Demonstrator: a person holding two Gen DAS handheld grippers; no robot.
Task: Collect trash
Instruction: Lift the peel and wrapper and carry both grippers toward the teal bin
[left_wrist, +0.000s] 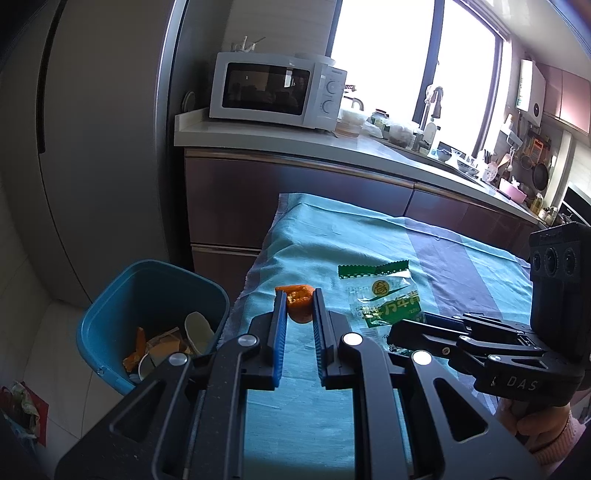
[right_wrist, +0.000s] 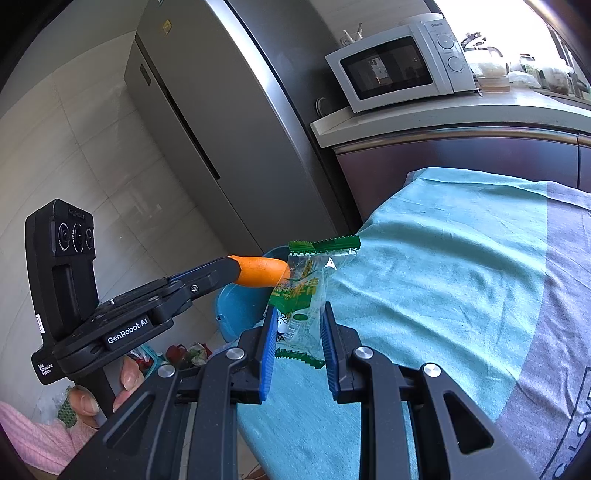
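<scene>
We start from the teal cloth on the table, with the blue bin beside its edge; our right gripper pinches the green wrapper, our left gripper pinches the orange peel — both lifted. We should carry each squarely over the bin's mouth before letting go.

Open bin mouth unobstructed just beside the table edge; fridge and cabinets behind.
</scene>
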